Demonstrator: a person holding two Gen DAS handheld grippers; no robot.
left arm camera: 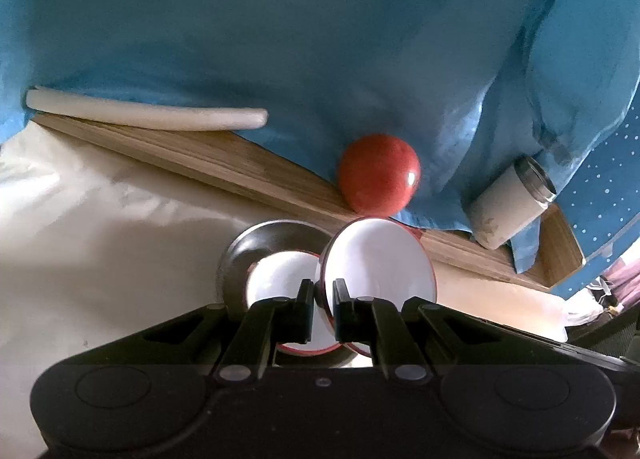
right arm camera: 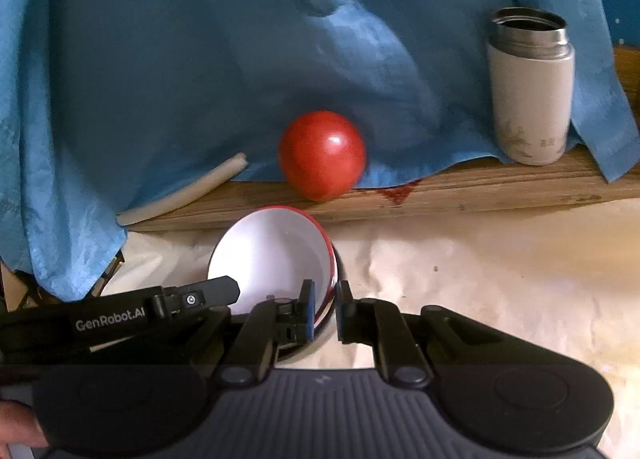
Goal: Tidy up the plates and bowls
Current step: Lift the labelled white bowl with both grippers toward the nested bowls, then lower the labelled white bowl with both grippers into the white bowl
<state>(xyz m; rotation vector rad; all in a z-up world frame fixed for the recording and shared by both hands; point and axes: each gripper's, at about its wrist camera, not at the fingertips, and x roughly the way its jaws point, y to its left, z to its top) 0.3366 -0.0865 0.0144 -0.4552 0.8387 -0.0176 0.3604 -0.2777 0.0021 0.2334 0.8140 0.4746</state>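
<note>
I count two red-rimmed white bowls (left arm camera: 376,259), one tilted beside the other (left arm camera: 280,275), and one steel bowl (left arm camera: 256,243) under them. I see one red ball (left arm camera: 379,175), one open flask (right arm camera: 530,87), one white board (left arm camera: 144,113) and one blue cloth (left arm camera: 300,39). Two grippers are in sight, left (left arm camera: 323,311) and right (right arm camera: 325,311).

"GenRobot.AI" on left tool (right arm camera: 224,291)
</note>
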